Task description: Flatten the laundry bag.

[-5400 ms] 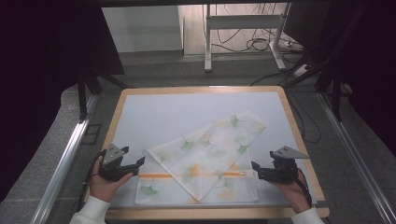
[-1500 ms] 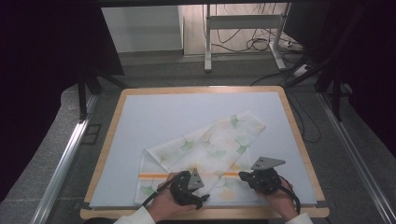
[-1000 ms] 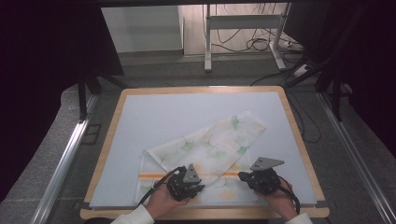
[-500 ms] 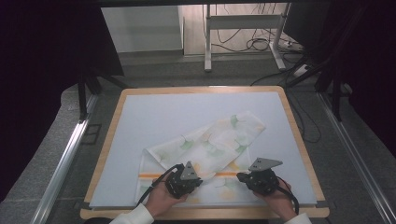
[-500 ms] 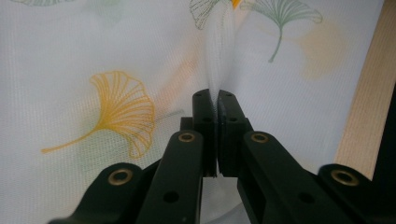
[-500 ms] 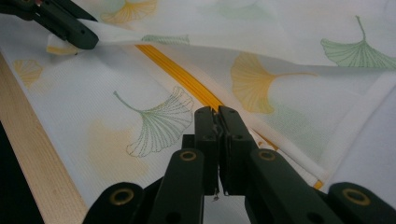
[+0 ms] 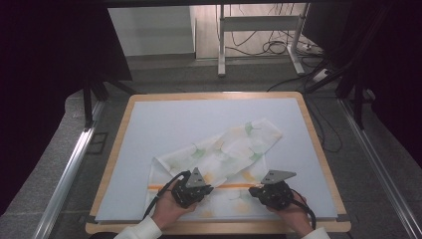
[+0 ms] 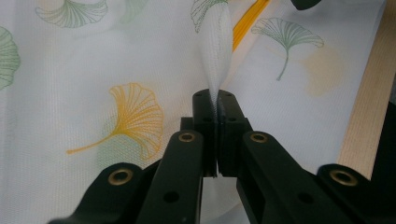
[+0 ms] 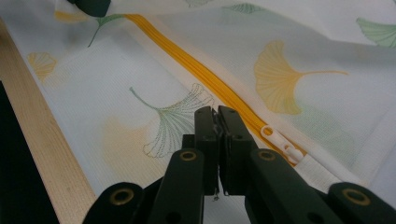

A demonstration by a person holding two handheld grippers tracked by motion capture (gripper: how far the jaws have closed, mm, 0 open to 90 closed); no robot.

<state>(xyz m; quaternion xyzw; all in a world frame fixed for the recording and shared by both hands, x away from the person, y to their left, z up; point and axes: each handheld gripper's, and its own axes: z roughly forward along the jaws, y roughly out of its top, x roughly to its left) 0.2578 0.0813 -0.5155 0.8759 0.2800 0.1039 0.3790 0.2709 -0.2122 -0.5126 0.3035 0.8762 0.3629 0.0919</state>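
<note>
White mesh bag (image 7: 219, 159) with ginkgo-leaf print lies on the pale mat (image 7: 199, 119) of the table, folded over itself: lower part runs along the table's near edge, upper flap angles off toward the far right corner. Orange zipper (image 7: 226, 186) runs parallel to the near edge, between the two grippers.

Left gripper (image 7: 193, 188): near edge, a little left of centre, sitting on the bag. Jaws have just been closing and are now clamped on a pinch of mesh. In the left gripper view (image 8: 215, 105) the fabric rises from between the pads as a narrow white ridge (image 8: 215, 56) running up toward the zipper (image 8: 247, 23).

Right gripper (image 7: 271, 191): near edge, right of centre, at the bag's right end. In the right gripper view (image 9: 217, 119) the jaws are pressed together with no gap, low over the mesh just beside the zipper (image 9: 205, 77). White zipper pull (image 9: 279, 140) lies just right of the jaw tips. Whether a layer of mesh is caught between the pads: cannot tell.

Wooden table rim (image 9: 46, 140) shows beside the bag's edge in both gripper views. Both hands come in from the near edge, white sleeves (image 7: 142, 230) at the wrists.
</note>
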